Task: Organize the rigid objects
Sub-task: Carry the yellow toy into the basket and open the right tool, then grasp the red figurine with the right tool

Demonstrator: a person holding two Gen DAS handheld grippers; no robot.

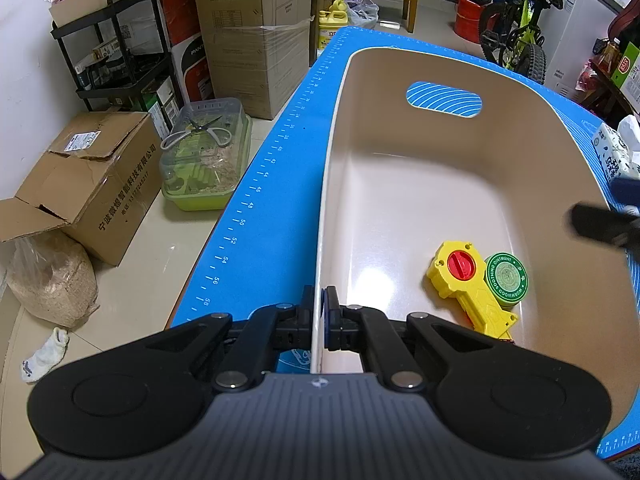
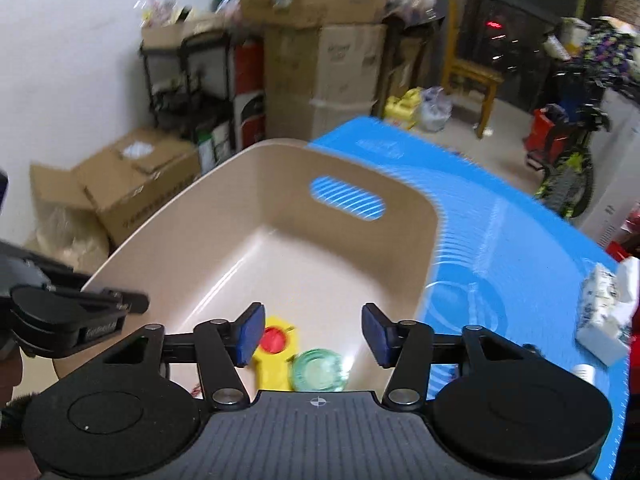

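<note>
while the beige tub sits on the blue mat that covers the counter, its left wall is pinched by the left claw. one finger is seen outside the wall and one inside, so the left claw is clenched on the tub's rim. the same claw is seen from the side in the right wrist view, at the tub's left edge.

inside the tub, near the close end, a yellow toy with a red knob is laid flat on the floor of the tub. a round green tin is set just beside it, touching its right side. in the right wrist view the yellow toy and the green tin are seen blurred, low between the fingers.

the right claw is held above the near end of the tub with its blue pads spread well apart, and nothing is held between them. it is released.

on the mat to the right of the tub, a white pack with blue print is laid. on the floor to the left, a brown cardboard box and a green plastic cage are seen.
</note>
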